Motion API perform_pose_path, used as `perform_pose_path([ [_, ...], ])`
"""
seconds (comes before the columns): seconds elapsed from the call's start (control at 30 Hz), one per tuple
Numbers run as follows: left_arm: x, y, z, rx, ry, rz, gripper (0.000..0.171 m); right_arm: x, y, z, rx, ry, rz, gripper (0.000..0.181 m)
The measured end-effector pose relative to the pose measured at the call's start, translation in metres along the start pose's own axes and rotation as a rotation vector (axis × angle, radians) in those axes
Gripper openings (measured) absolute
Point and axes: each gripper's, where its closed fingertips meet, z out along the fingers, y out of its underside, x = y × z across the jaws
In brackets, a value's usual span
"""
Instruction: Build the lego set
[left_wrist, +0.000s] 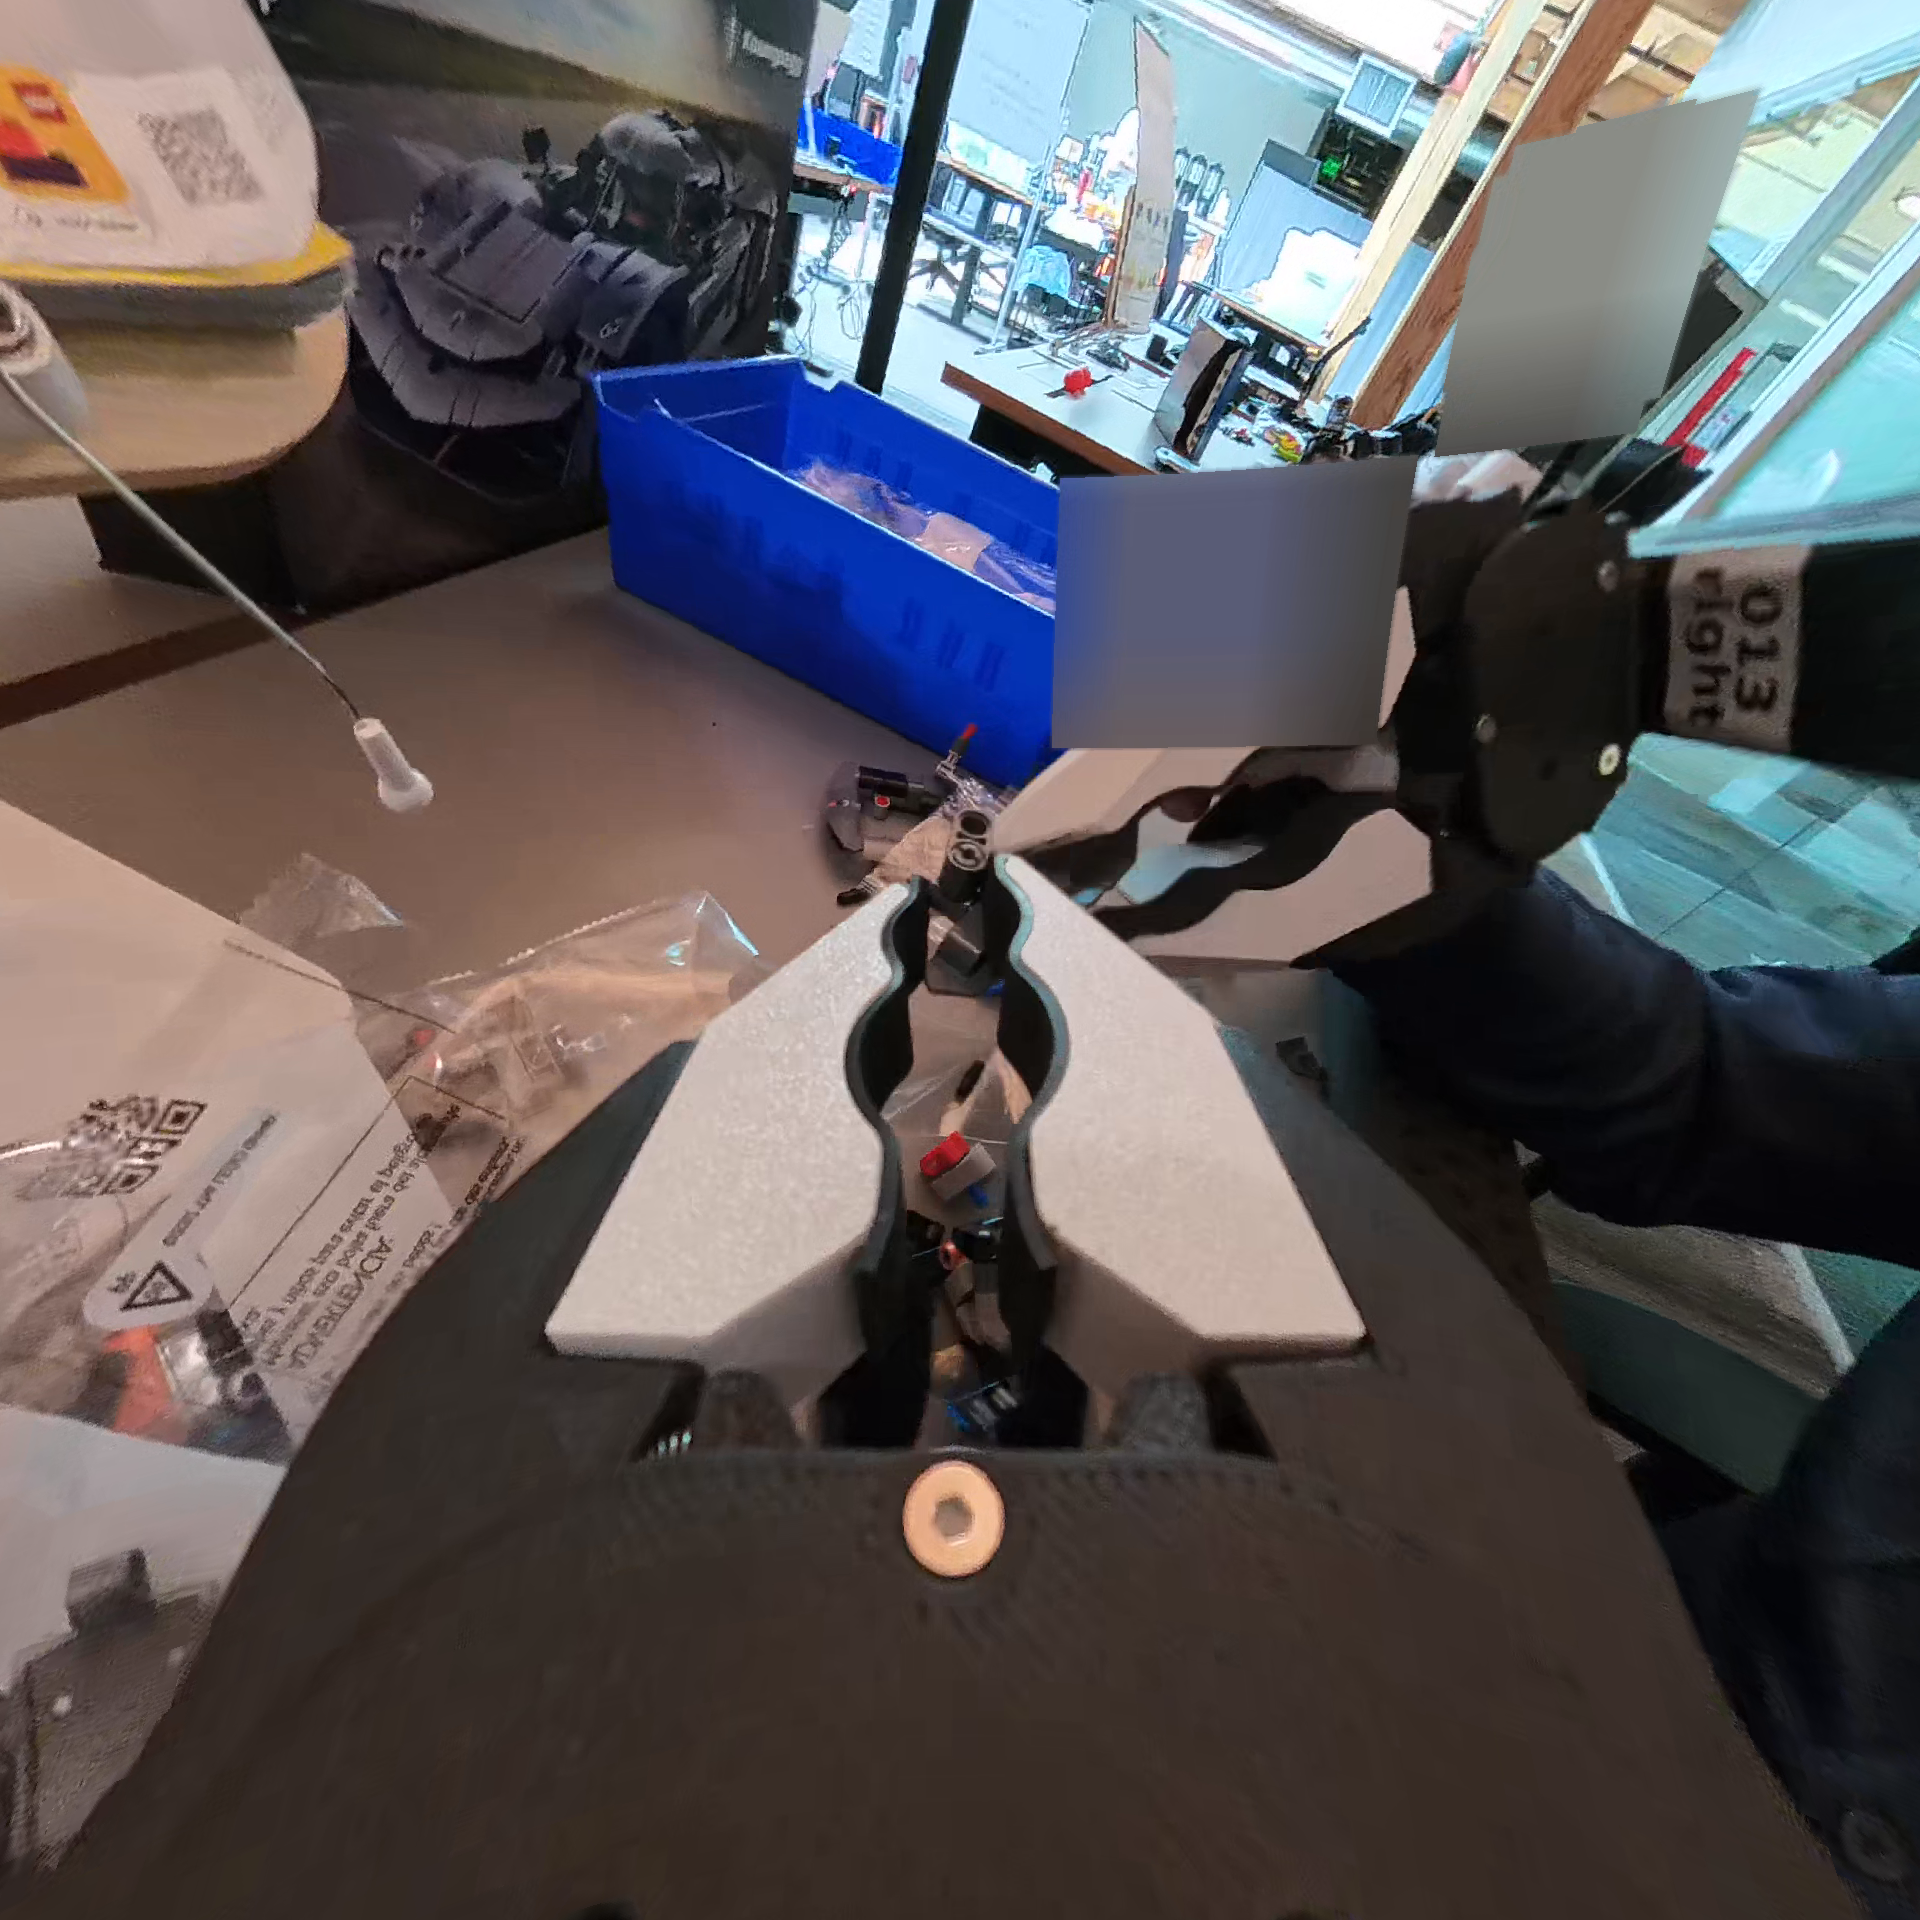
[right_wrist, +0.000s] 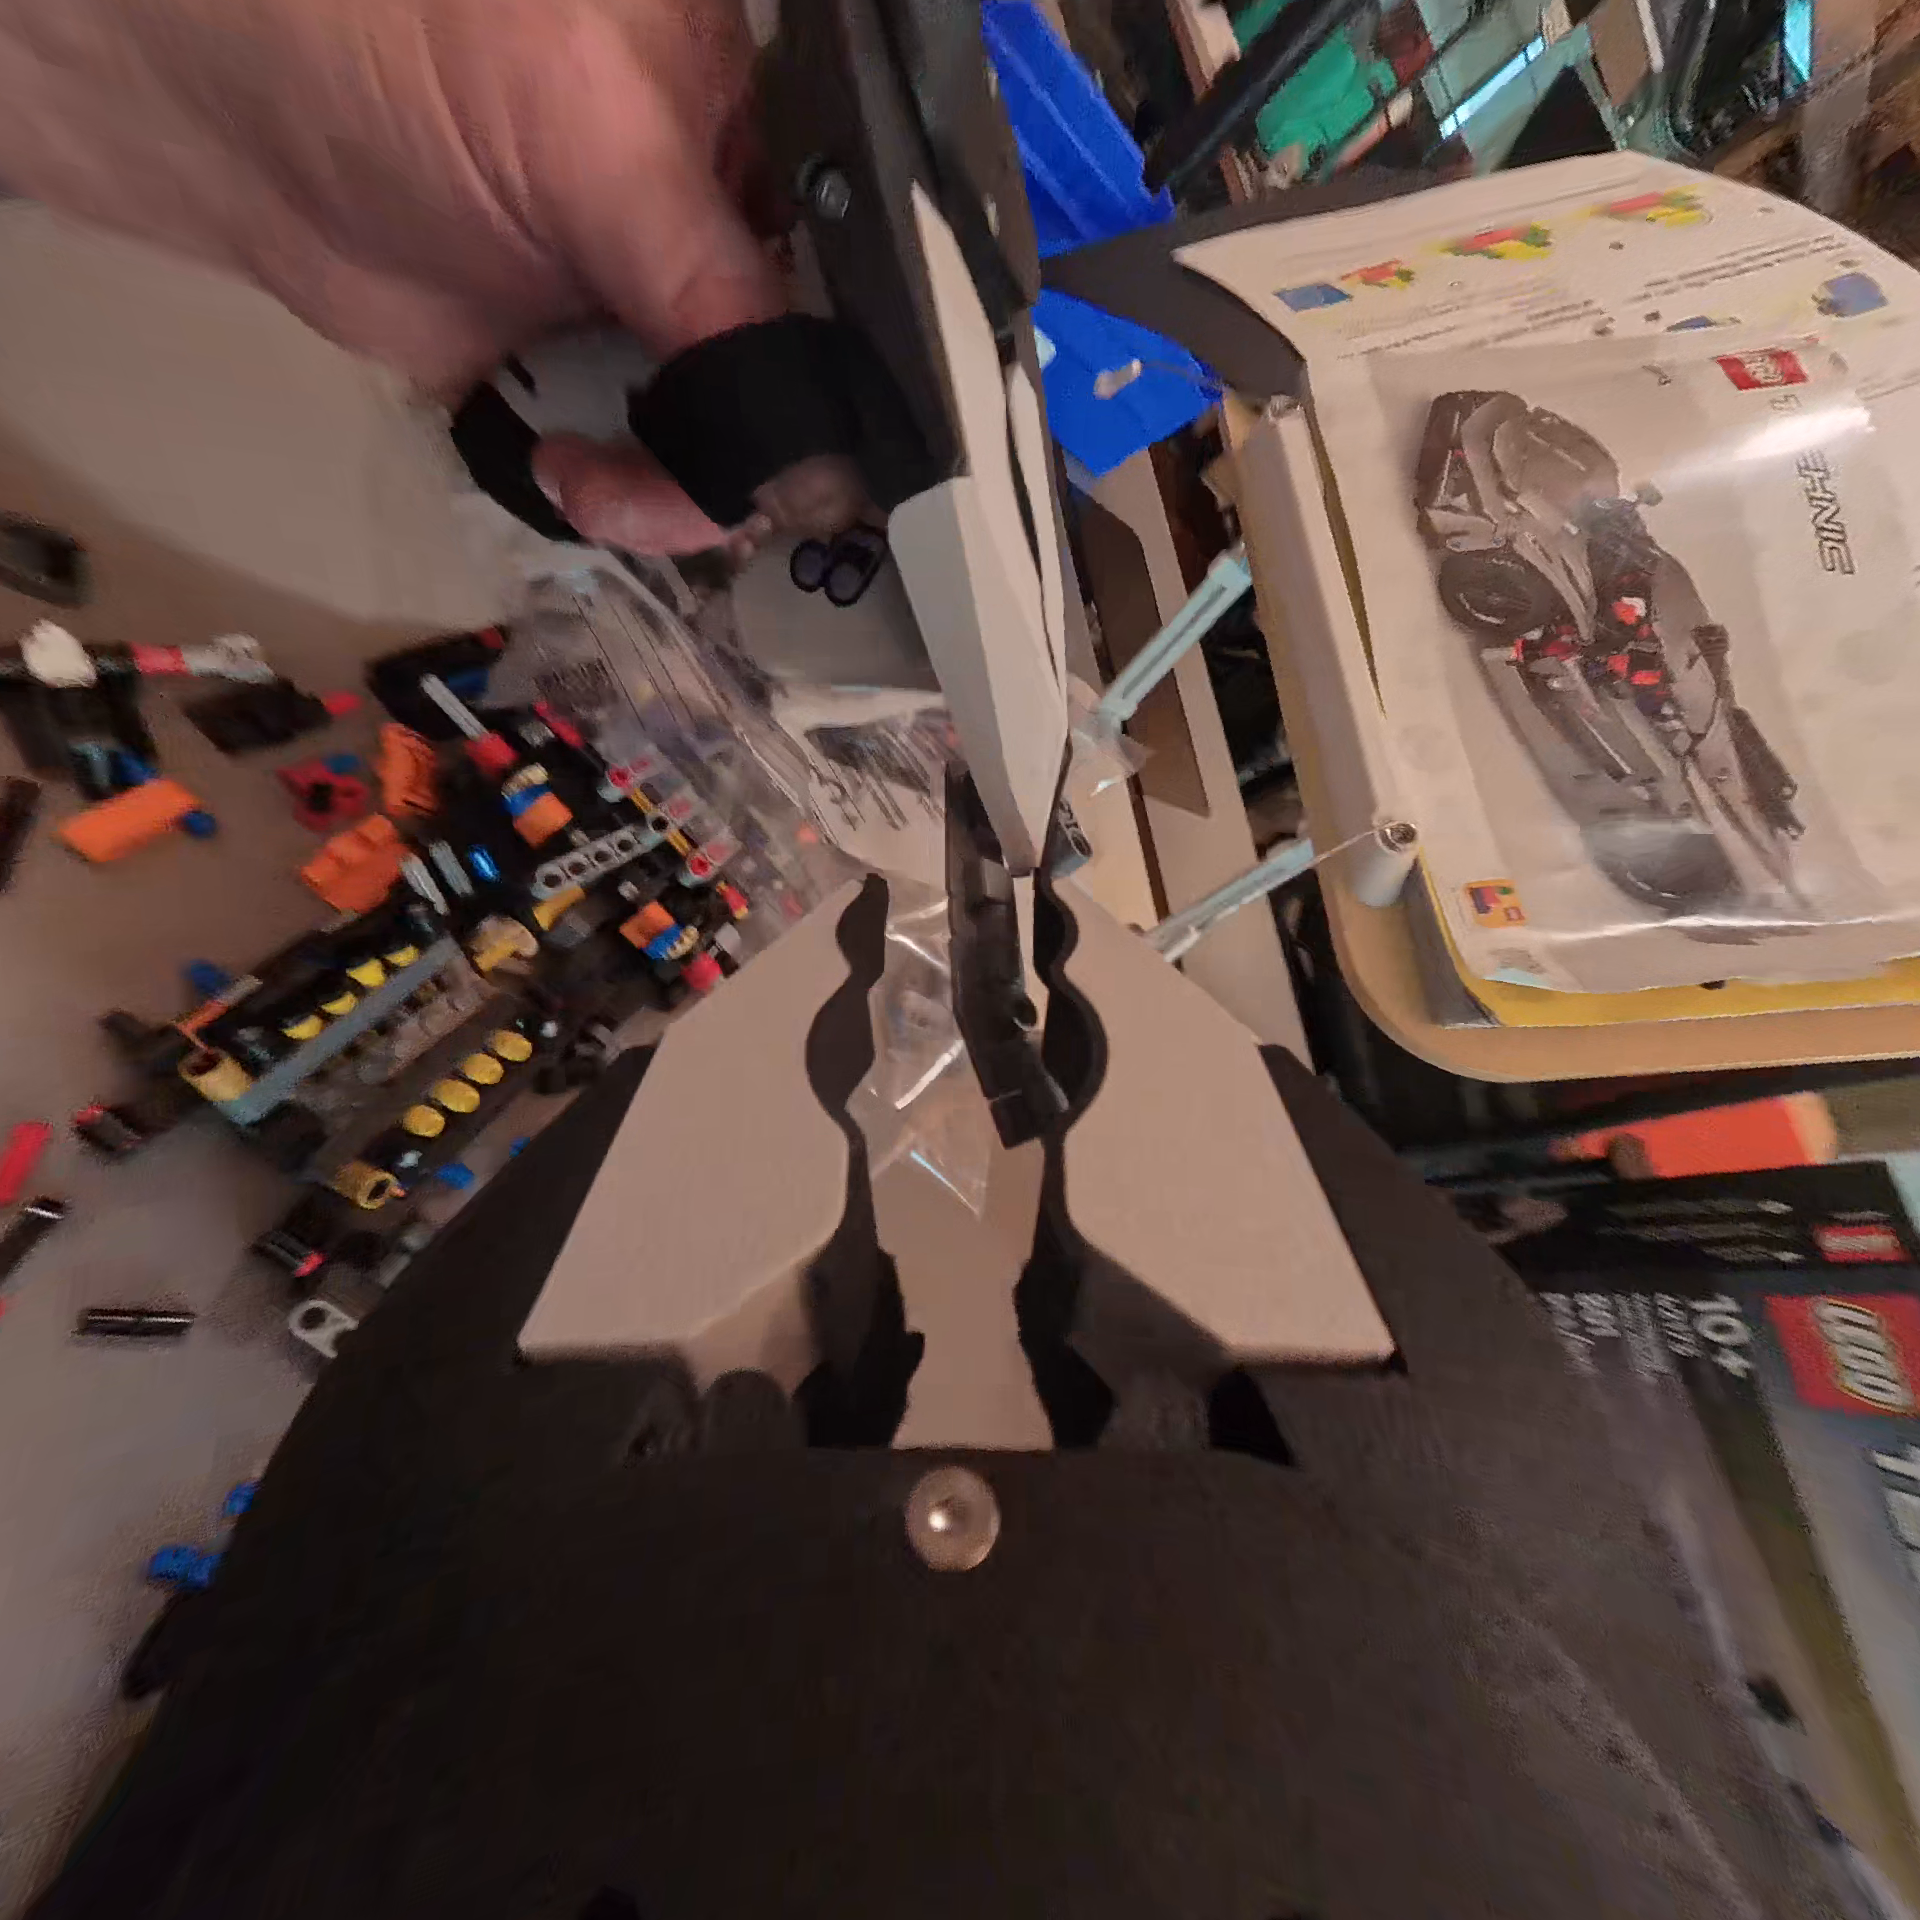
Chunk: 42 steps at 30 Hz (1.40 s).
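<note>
Gripping, seemingly: left tool (left_wrist: 961, 883), blurred black piece (left_wrist: 964, 854).

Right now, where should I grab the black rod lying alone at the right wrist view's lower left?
Grip the black rod at its middle, from straight above, closing across its thin width. It lies flat on the table, apart from other pieces, so both long sides look free.

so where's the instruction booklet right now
In the right wrist view, the instruction booklet lies on a raised wooden stand at upper right, above the black lego box.
</note>
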Motion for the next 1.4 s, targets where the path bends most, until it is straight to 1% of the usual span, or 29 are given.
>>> perform_pose_path([
  [0.07,-0.001,-0.001,0.000,0.009,0.013,-0.044,0.007,0.004,0.003,0.003,-0.034,0.059,-0.044,0.008],
  [0.2,0.000,0.002,0.000,0.002,0.048,-0.082,0.007,0.003,0.005,0.004,-0.036,0.037,-0.001,0.008],
  [0.27,0.005,0.000,-0.002,0.009,0.094,-0.094,0.005,0.000,0.001,0.001,0.002,-0.011,0.063,0.007],
  [0.37,0.007,0.004,-0.001,-0.014,0.110,-0.088,0.003,-0.004,-0.004,-0.004,0.064,-0.098,0.153,0.006],
  [0.5,0.009,0.006,0.000,-0.033,0.120,-0.075,0.003,-0.009,-0.005,-0.006,0.106,-0.174,0.220,0.006],
  [0.6,0.013,0.010,-0.001,-0.067,0.140,-0.027,0.003,-0.012,-0.007,-0.007,0.135,-0.222,0.254,0.006],
  [0.67,0.024,0.013,-0.004,-0.093,0.229,-0.009,0.003,-0.018,-0.010,-0.012,0.169,-0.281,0.261,0.006],
  [0.7,0.029,0.013,-0.006,-0.089,0.277,-0.024,0.003,-0.021,-0.014,-0.016,0.201,-0.315,0.269,0.006],
  [0.77,0.035,0.018,-0.009,-0.121,0.358,-0.054,0.003,-0.025,-0.020,-0.020,0.235,-0.357,0.276,0.005],
  [0.87,0.039,0.022,-0.011,-0.138,0.379,-0.006,0.003,-0.033,-0.021,-0.022,0.245,-0.408,0.275,0.005],
  [0.93,0.039,0.017,-0.012,-0.115,0.369,-0.004,0.002,-0.032,-0.025,-0.024,0.269,-0.422,0.304,0.005],
  [1.03,0.032,0.015,-0.008,-0.101,0.300,0.006,0.003,-0.026,-0.023,-0.022,0.265,-0.415,0.359,0.005],
  [1.13,0.021,0.016,-0.006,-0.106,0.228,-0.012,0.003,-0.023,-0.019,-0.015,0.206,-0.325,0.302,0.005],
  [1.23,0.011,0.018,-0.002,-0.121,0.143,-0.003,0.004,-0.022,-0.012,-0.007,0.108,-0.235,0.209,0.004],
  [1.33,0.011,0.016,0.001,-0.128,0.082,0.040,0.003,-0.018,-0.011,-0.008,0.108,-0.219,0.222,0.004],
  [1.4,0.011,0.016,0.000,-0.130,0.079,0.040,0.003,-0.016,-0.013,-0.009,0.115,-0.214,0.229,0.004],
])
